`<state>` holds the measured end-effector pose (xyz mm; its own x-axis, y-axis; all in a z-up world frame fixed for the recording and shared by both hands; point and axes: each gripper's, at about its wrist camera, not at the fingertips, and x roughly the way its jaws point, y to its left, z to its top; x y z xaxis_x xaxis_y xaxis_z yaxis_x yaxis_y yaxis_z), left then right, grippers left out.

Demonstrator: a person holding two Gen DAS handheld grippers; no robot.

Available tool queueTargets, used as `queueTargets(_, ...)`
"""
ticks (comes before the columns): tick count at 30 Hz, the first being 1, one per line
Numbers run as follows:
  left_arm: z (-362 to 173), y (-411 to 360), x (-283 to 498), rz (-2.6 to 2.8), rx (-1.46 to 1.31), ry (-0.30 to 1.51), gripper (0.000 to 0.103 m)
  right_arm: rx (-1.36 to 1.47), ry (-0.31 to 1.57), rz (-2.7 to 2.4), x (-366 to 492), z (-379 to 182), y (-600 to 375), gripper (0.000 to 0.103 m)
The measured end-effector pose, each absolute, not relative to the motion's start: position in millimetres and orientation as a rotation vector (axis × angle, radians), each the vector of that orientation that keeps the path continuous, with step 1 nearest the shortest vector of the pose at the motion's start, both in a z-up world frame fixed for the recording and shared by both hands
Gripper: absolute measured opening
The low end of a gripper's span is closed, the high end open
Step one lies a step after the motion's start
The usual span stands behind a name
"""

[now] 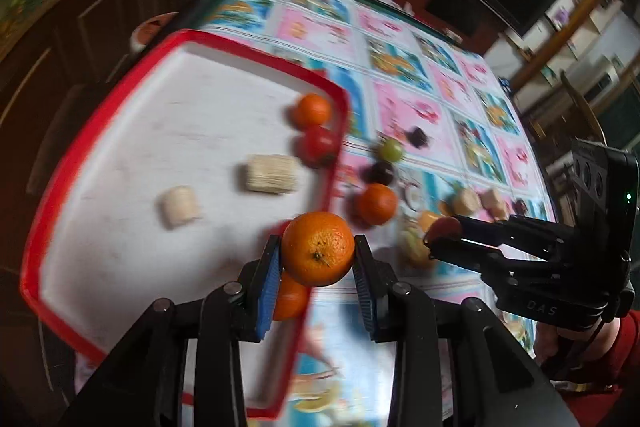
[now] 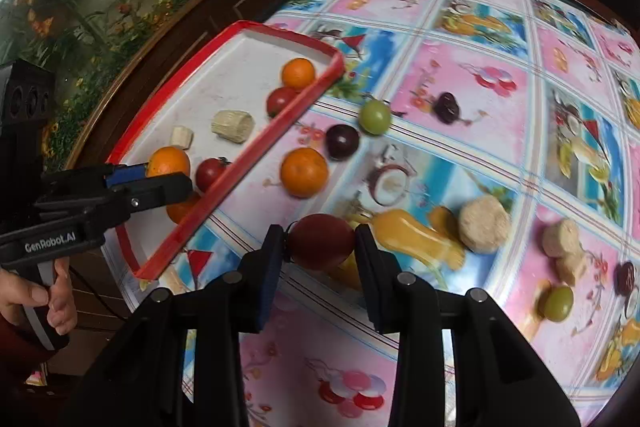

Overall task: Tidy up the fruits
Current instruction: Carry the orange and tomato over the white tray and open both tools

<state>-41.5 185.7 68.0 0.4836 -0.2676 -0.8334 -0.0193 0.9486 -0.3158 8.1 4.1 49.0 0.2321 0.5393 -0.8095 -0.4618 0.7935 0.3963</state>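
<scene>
Oranges first: my left gripper [image 1: 317, 254] is clamped on an orange [image 1: 318, 249] and hangs over the near rim of the red tray [image 2: 256, 147], with another orange [image 1: 290, 301] directly beneath it on the tray floor. That stacking is what the coming move turns on, I judge: the drop spot lies straight down but is taken, so I would shift inward over bare white floor before letting go. The held fruit is round, so no long axis matters.

My right gripper [image 2: 321, 245] grasps a dark red fruit [image 2: 321, 242] over the surface [image 2: 472, 39], right of the tray's long rim; the tray lies to its left, and the left gripper sits between it and the tray's near corner, so I would want the two to go in turn.

Inside the tray already: an orange [image 2: 298, 73] and a red fruit [image 2: 282, 100] at the far corner, two pale cut chunks [image 2: 233, 125], another red fruit [image 2: 211, 171]. Loose on the surface near the rim are an orange [image 2: 304, 172], a dark plum [image 2: 342, 141] and a green grape [image 2: 374, 117]; more pale pieces [image 2: 484, 224] and another grape [image 2: 557, 303] lie well off to the right.

The surface wears a glossy cloth of pink and blue fruit panels. Dark wooden cabinets and a flowered wall mural stand behind the tray.
</scene>
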Motion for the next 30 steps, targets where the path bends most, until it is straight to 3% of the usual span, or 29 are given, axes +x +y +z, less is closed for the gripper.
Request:
queueTargets(12,66.5,255.8,-56.4,0.007,-0.365,1.035,0.034,0.014,1.093,0.795,33.1,73.1,70.4,0.038)
queueTargets(30,35.7,230.4,-65.9,-0.064,-0.342,1.124,0.034,-0.053,1.145,0.794,96.5,58.2,151.2,0.038)
